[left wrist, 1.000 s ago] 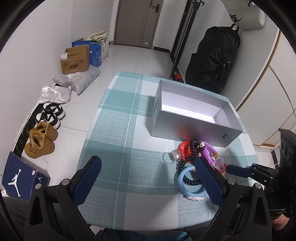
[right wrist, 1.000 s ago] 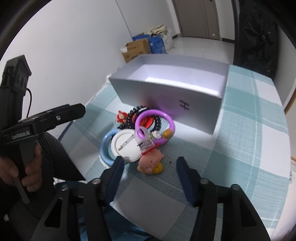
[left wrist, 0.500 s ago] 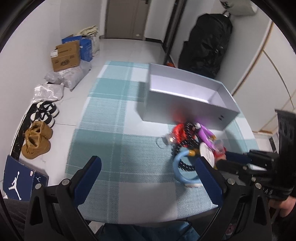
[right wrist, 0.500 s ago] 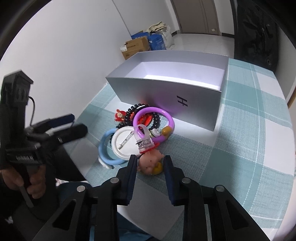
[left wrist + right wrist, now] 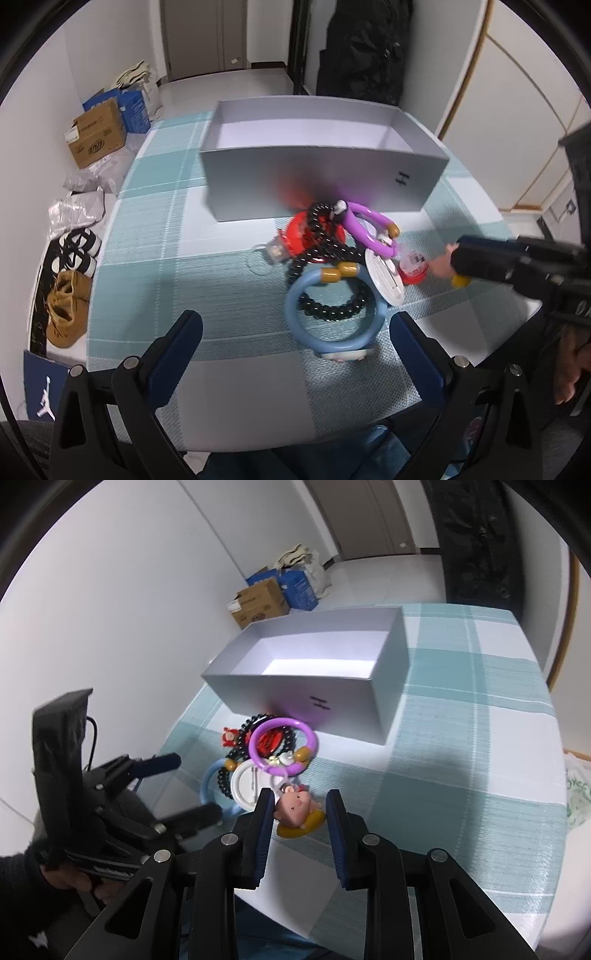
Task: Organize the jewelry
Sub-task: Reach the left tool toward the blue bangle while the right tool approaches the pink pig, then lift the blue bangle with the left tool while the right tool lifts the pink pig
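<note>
A pile of jewelry lies on the checked cloth in front of an open grey box (image 5: 325,173) (image 5: 306,698): a purple ring (image 5: 282,746), a blue bangle (image 5: 334,310), a black bead bracelet (image 5: 325,251), a white round badge (image 5: 384,275) and a pink baby-figure charm (image 5: 297,808). My right gripper (image 5: 300,805) stands around the charm with its jaws narrowly apart on either side; it also shows in the left wrist view (image 5: 458,260). My left gripper (image 5: 295,332) is open wide, just in front of the blue bangle, and empty.
The table's near edge (image 5: 295,443) is close below both grippers. Cardboard boxes (image 5: 98,134), bags and shoes (image 5: 68,314) lie on the floor to the left. A black bag (image 5: 365,48) hangs behind the box.
My right gripper has closed in from wide open and moved forward around the baby charm. My left gripper has moved in toward the pile and stayed open.
</note>
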Demonstrator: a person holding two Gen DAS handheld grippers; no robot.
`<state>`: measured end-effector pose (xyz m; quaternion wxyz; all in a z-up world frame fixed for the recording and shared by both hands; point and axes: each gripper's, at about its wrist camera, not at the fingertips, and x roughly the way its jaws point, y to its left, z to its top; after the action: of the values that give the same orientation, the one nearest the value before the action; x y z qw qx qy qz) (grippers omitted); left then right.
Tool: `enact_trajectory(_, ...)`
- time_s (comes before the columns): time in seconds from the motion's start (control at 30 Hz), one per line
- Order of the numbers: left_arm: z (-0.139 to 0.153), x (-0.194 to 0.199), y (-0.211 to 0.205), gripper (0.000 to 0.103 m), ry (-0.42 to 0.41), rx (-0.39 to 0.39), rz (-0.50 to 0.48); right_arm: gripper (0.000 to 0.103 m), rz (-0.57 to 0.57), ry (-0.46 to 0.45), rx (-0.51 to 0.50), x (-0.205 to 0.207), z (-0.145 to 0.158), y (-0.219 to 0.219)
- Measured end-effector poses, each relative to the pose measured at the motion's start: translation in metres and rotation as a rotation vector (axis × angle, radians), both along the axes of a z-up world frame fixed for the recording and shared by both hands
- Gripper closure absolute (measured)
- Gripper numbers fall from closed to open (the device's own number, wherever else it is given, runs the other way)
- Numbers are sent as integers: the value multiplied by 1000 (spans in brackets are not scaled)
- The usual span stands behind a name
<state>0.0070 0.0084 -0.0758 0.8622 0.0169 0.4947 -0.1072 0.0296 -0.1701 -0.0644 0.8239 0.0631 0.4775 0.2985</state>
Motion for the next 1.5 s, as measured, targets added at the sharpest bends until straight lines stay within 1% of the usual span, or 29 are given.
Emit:
enact_trajectory(0.1, -4, 1, -6, 4, -6, 53, -20, 76, -23, -4, 15, 0, 2, -6)
enact_trajectory(0.17, -6, 1, -9, 12, -9, 77, -36, 76, -35, -6, 23, -1, 4, -10)
enact_trajectory(0.2, -7, 1, -10, 17, -3, 88, -49, 76, -39, -6, 27, -1, 4, -11)
enact_trajectory(0.27, -6, 1, -10, 20, -12, 90, -54, 76, -48, -10, 35, -3, 6, -14)
enact_trajectory(0.3, -5, 1, -9, 24, -12, 86, -60, 76, -52, -12, 38, -3, 7, -14)
enact_trajectory(0.33, -4, 1, -7, 33, -10, 72, -67, 76, -56, -13, 42, -2, 8, -13)
enact_trajectory(0.37, -4, 1, -8, 38, -7, 60, -71, 76, -61, -13, 48, -2, 10, -17)
enact_trajectory(0.4, -2, 1, -8, 46, -6, 50, -78, 76, -64, -13, 51, -3, 9, -20)
enact_trajectory(0.47, 0, -2, -9, 46, -15, 69, -93, 76, -70, -14, 56, -4, 10, -24)
enact_trajectory(0.5, 0, -4, -9, 47, -13, 62, -101, 76, -73, -15, 59, -5, 11, -26)
enact_trajectory(0.6, 4, -5, -6, 47, -7, 29, -99, 76, -82, -20, 72, -6, 14, -30)
enact_trajectory(0.77, 16, -13, 7, 47, -18, -46, -54, 76, -91, -27, 92, -7, 18, -30)
enact_trajectory(0.83, 24, -14, 12, 47, -33, -84, -40, 76, -91, -32, 96, -7, 19, -28)
enact_trajectory(1.03, 44, -13, 11, 47, -87, -154, -11, 76, -76, -50, 131, -3, 28, -20)
enact_trajectory(1.1, 53, -9, 11, 47, -104, -175, -5, 76, -77, -51, 154, 1, 33, -19)
enact_trajectory(1.23, 67, 10, 11, 47, -133, -185, -4, 76, -75, -76, 172, 10, 49, -16)
enact_trajectory(1.33, 71, 25, 15, 47, -132, -185, -5, 76, -74, -98, 179, 25, 64, -15)
enact_trajectory(1.4, 71, 36, 18, 47, -127, -198, -6, 76, -75, -109, 189, 37, 71, -14)
enact_trajectory(1.5, 71, 52, 20, 47, -125, -196, -4, 76, -70, -120, 187, 57, 80, -9)
